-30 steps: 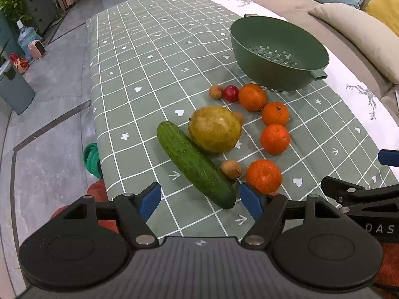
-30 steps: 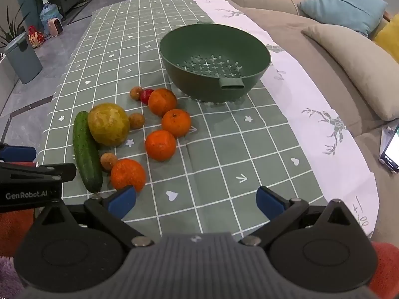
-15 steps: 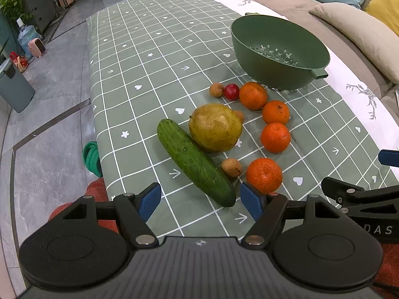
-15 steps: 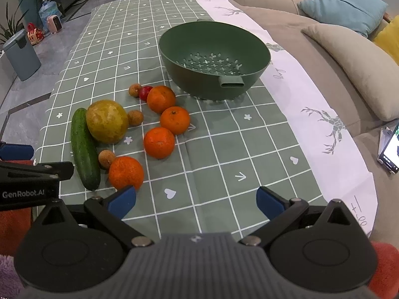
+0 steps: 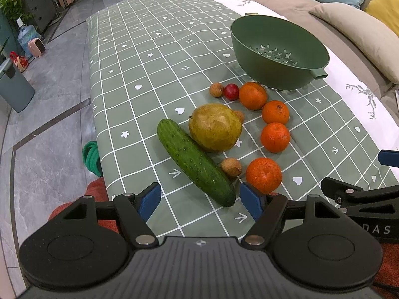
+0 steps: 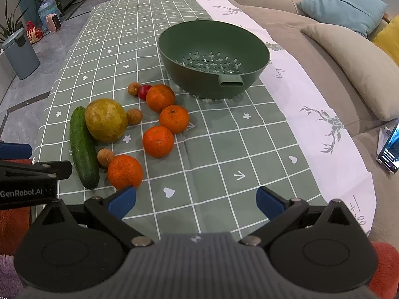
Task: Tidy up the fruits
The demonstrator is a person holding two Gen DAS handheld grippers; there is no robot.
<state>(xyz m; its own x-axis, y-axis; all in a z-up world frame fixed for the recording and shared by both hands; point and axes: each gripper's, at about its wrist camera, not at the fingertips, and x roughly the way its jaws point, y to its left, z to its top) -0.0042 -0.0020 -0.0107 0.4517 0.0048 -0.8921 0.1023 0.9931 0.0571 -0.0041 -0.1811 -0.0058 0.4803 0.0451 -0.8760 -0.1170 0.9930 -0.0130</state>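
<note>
The fruit lies in a loose cluster on the near half of the desk, in front of a dark green plastic colander bowl that stands upright and holds nothing. Four round orange tangerines run in a curved line from the bowl's foot toward the near edge. The farthest touches a small dark red round fruit, which touches a small tan lychee-like fruit. A large yellow-green pear-shaped fruit rests against a long dark green bumpy cucumber. A second tan fruit sits just beside the pear; in the left wrist view it is almost wholly hidden behind it. A third tan fruit lies between the cucumber's near end and the nearest tangerine.

The left tool hangs low over the near edge, its blue-tipped fingers spread wide with the cucumber's near tip between them, touching nothing. The right tool is likewise spread wide and holds nothing, over bare cloth, its left fingertip just in front of the nearest tangerine. Each tool shows only in part at the edge of the other's view.

The desk carries a sage green cloth with a white grid, hearts and arrows, and a white strip with printed deer along the right side. Beyond that side is a beige sofa with a light blue cushion, a beige one, and a yellow one cut off by the frame. A phone screen is cut off at the right. Left of the desk is a grey marble floor with a grey bin and a water bottle; the far clutter is too small to make out.
</note>
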